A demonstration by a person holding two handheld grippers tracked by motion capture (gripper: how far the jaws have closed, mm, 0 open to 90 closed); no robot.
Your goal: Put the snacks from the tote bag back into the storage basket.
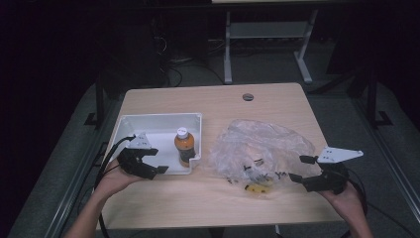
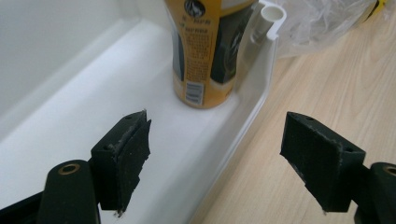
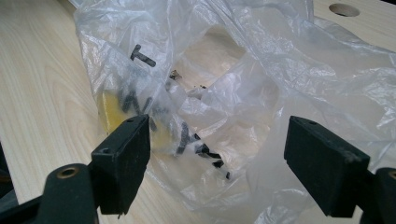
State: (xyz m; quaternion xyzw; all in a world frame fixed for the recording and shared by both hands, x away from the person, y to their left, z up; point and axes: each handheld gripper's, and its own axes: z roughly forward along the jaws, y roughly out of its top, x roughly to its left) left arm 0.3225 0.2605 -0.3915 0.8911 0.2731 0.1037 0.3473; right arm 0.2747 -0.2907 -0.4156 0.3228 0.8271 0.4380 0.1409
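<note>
An orange bottle (image 1: 184, 146) was stood inside the white tray (image 1: 148, 120) — the left gripper (image 1: 148, 166) held wide open, empty, at the tray's near rim; the right gripper (image 1: 303, 169), likewise agape, was held beside a plastic bag (image 1: 257, 144) right of the tray.

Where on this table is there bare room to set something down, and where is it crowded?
Free: the white bin's floor left of the orange bottle, the table's front strip, and its far edge around the round hole. Crowded: the right middle, under the crumpled plastic bag, where the open right hand-held gripper points; the open left hand-held gripper straddles the bin's front wall.
</note>
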